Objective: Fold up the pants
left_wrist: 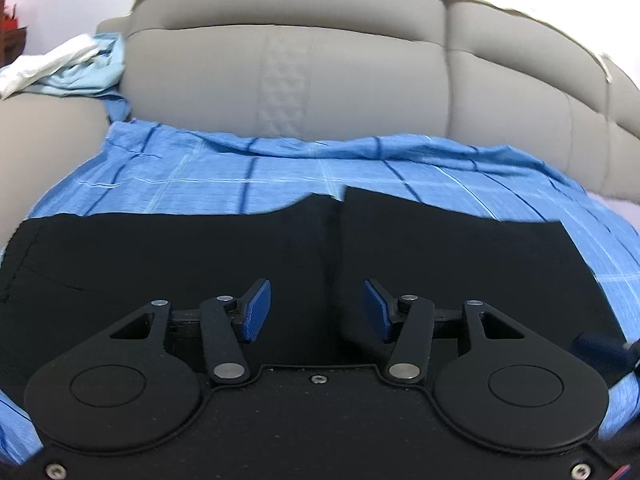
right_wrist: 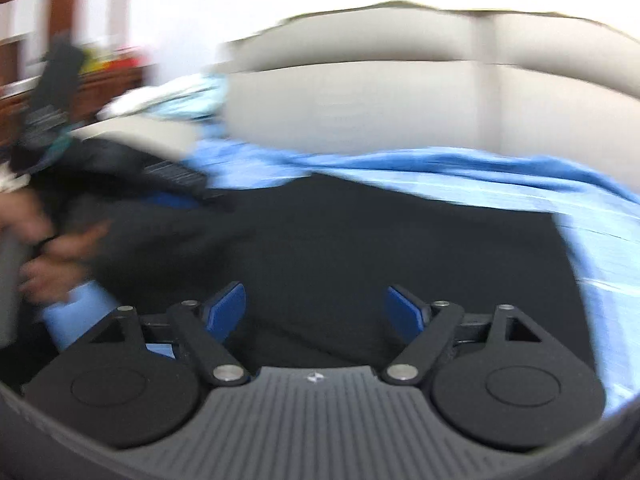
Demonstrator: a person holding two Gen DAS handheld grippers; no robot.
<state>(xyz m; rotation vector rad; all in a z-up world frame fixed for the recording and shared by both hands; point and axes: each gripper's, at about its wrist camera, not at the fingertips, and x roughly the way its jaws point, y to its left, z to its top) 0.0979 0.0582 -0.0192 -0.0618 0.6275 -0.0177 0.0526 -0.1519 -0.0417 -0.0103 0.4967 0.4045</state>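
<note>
pants [left_wrist: 200, 256]: on the sheet [left_wrist: 224, 172], just ahead of both grippers
sheet: spread under the pants, reaching back to the cushion [left_wrist: 280, 80]
cushion: behind the sheet

The pants [left_wrist: 200, 264] are plain black. The sheet [left_wrist: 224, 176] under them is blue, checked with dark and pale lines. The sofa back [left_wrist: 360, 80] is beige-grey. Both tongs are black with blue pads [left_wrist: 256, 312].
</note>
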